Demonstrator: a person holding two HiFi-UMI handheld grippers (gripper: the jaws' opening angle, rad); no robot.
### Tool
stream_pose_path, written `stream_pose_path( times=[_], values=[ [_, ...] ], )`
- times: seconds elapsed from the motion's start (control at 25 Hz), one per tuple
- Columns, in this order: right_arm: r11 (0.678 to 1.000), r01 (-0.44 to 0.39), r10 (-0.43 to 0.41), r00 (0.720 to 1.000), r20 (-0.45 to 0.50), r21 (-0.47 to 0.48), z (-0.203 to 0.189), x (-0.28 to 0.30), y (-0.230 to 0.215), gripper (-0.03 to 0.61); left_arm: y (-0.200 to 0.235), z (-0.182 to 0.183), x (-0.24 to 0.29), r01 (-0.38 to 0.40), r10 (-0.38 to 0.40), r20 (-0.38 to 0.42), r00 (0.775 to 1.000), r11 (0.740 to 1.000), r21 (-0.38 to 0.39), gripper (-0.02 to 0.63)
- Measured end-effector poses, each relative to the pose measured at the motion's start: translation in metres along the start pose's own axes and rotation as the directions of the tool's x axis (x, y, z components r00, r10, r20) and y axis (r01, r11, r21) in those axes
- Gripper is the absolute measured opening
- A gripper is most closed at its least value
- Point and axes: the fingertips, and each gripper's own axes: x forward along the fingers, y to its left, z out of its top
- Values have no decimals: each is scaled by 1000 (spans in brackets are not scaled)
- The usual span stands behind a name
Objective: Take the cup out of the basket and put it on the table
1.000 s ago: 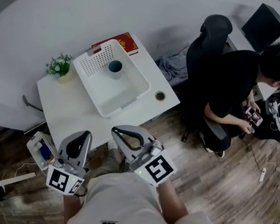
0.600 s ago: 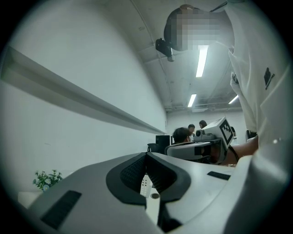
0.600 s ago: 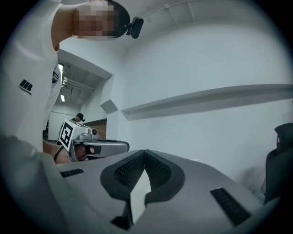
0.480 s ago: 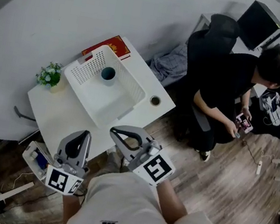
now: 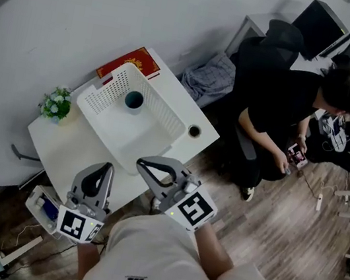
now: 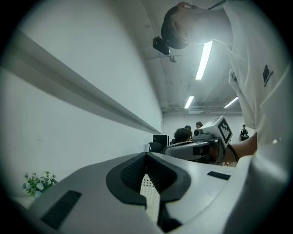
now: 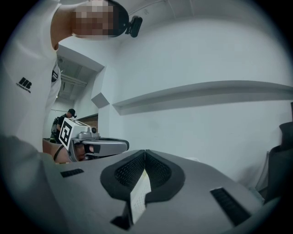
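A teal cup (image 5: 133, 100) stands upright in the far corner of a white perforated basket (image 5: 156, 133) on the white table (image 5: 73, 145). Both grippers are held close to my body, short of the table's near edge and well away from the basket. My left gripper (image 5: 106, 166) is shut and empty, its jaws meeting in the left gripper view (image 6: 146, 154). My right gripper (image 5: 141, 162) is also shut with nothing in it, and its jaws are pressed together in the right gripper view (image 7: 145, 151). Neither gripper view shows the cup.
A small potted plant (image 5: 56, 103) stands left of the basket and a red book (image 5: 128, 61) lies behind it. A small round object (image 5: 194, 131) sits at the table's right corner. A person (image 5: 295, 103) sits on a black chair to the right. A wall runs behind the table.
The table and basket have slid slightly left and down in the head view as my head moved. Both grippers stay shut in the same place. The seated person has shifted.
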Motion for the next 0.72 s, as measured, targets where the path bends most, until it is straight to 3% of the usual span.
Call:
stream_pose_path(
  times=[0.44,0.72],
  values=[
    [997,78,-79,995,-63,-22,-3,27,-15,13,32,-3,7,66,-65,32,997,998,-24,9],
    [997,66,-70,992,-105,-44,-2,41,-23,12,45,0,17,59,-58,25,998,998,-34,9]
  ],
)
